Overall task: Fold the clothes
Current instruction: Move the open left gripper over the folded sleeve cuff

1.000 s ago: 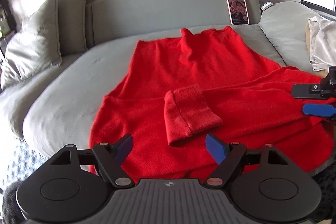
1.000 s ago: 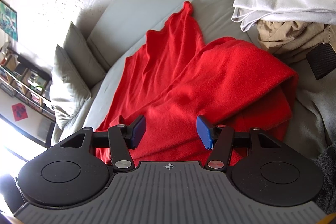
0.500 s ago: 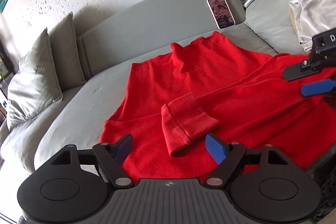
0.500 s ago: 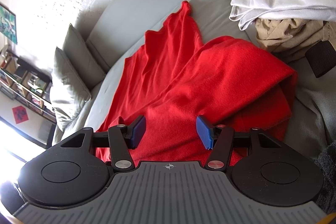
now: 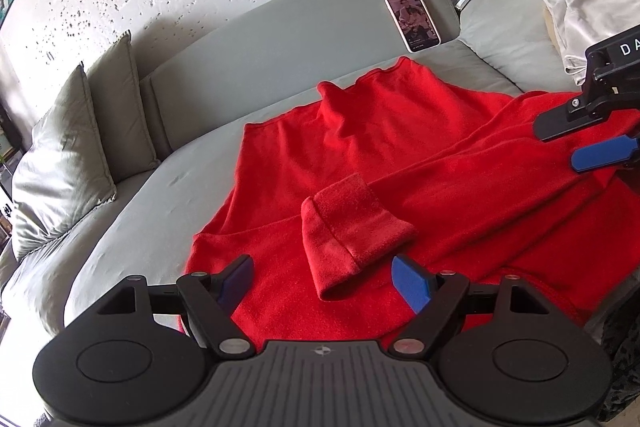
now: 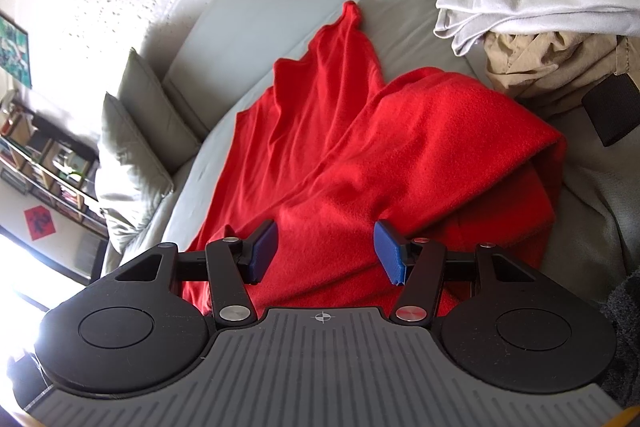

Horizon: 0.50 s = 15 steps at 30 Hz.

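Softly napped red garment (image 5: pixel 400 163) drapes grey sofa (image 5: pixel 248 51).

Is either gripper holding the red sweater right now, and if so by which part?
Neither. The left gripper and right gripper both stand open above the red sweater, pads clear of the cloth.

The red fleece sweater (image 5: pixel 400 163) lies spread on the grey sofa (image 5: pixel 132 227), its cuff (image 5: pixel 352 227) just ahead of the left gripper (image 5: pixel 322 279) fingers (a phone (image 5: pixel 413 19) leans behind).
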Motion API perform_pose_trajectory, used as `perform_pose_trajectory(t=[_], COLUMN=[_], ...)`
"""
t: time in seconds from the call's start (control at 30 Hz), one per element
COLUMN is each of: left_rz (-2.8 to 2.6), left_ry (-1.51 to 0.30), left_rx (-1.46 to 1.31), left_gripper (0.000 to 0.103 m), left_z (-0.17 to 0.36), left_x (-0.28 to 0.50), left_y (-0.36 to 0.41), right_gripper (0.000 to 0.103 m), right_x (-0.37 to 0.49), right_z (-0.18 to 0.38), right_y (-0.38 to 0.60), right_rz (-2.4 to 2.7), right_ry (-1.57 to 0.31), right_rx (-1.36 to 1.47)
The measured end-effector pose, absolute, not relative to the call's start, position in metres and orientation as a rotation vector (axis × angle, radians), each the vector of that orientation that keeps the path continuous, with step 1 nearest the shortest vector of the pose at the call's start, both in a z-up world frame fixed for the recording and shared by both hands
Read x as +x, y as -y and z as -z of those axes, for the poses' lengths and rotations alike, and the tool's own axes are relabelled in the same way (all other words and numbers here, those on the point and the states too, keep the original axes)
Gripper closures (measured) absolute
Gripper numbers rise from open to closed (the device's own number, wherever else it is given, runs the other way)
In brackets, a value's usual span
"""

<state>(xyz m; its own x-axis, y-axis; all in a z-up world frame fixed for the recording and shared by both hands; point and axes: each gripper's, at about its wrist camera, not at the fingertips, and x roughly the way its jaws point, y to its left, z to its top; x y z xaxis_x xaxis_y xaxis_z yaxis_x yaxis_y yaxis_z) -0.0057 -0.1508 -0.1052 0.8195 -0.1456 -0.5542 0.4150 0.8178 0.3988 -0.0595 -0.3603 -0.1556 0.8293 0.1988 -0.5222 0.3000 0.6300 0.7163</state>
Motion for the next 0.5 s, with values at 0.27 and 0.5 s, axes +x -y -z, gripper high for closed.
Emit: perform_pose_trajectory(t=[0.27,0.5], left_rz=[0.295,0.317], left_ry=[-0.511,-0.384], left_rx=[0.608,0.794], left_gripper=[0.026,0.028], left_z=[0.114,0.124], left_x=[-0.005,-0.005], left_y=[0.152,0.173], right_gripper=[0.043,0.043], right_x=[-0.059,-0.057], right_z=[0.156,0.158], right_y=[0.360,0.360], right_rz=[0.064,0.061], right_ry=[-0.611,-0.611], right_rx=[0.904,0.906])
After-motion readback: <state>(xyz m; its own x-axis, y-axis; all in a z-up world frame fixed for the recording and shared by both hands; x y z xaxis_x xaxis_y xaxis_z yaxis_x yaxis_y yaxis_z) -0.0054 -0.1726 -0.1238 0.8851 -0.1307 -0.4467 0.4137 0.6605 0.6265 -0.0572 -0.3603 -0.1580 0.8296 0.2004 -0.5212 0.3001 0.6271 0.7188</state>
